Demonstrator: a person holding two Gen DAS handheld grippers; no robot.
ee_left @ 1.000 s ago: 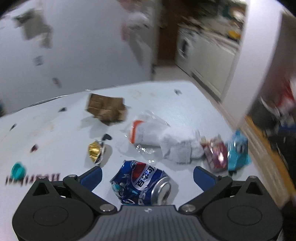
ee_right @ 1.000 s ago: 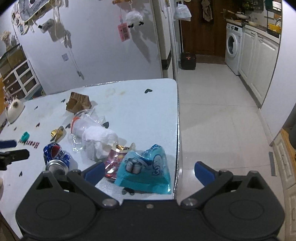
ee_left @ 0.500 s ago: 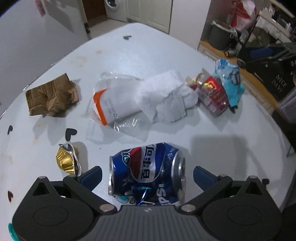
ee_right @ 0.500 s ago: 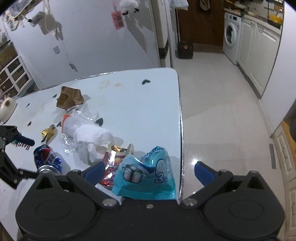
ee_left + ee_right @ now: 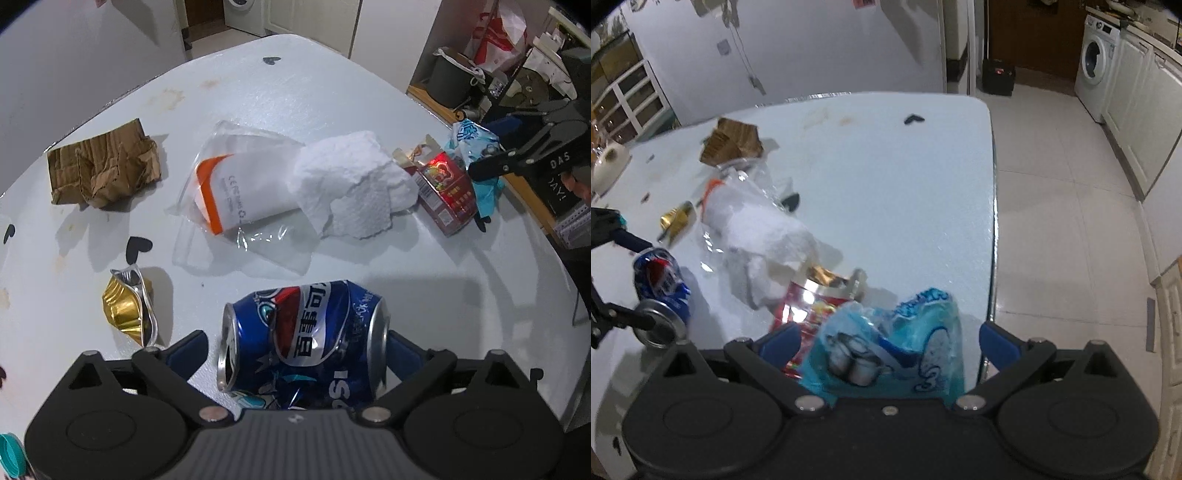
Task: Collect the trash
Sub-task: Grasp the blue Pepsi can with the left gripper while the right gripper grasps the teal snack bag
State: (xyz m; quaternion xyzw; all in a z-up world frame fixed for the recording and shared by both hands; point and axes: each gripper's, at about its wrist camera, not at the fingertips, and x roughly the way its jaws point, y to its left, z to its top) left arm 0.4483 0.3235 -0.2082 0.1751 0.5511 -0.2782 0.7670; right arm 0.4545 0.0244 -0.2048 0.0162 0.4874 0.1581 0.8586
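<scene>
The white table [image 5: 332, 92] carries all the litter, spread in a loose band from its far left toward its right edge. At the back left lies a crumpled piece of brown cardboard [image 5: 101, 170]; nearer the middle a clear plastic bag with an orange-edged white pack inside [image 5: 236, 192] lies under one end of a crumpled white paper towel [image 5: 351, 192]. Touching the towel's right side is a red foil carton [image 5: 443, 188], and against that a blue snack wrapper [image 5: 894, 354] at the table's edge. The left gripper [image 5: 295, 350] has just been narrowing its jaws, with a dented blue Pepsi can [image 5: 303, 343] lying on its side between them; the right pad sits at the can's base, the left pad stands just clear of its top, so it is not clamped. The right gripper [image 5: 886, 343] stands wide apart around the blue wrapper without pressing it. A crushed gold foil cup [image 5: 127, 306] lies just left of the can.
</scene>
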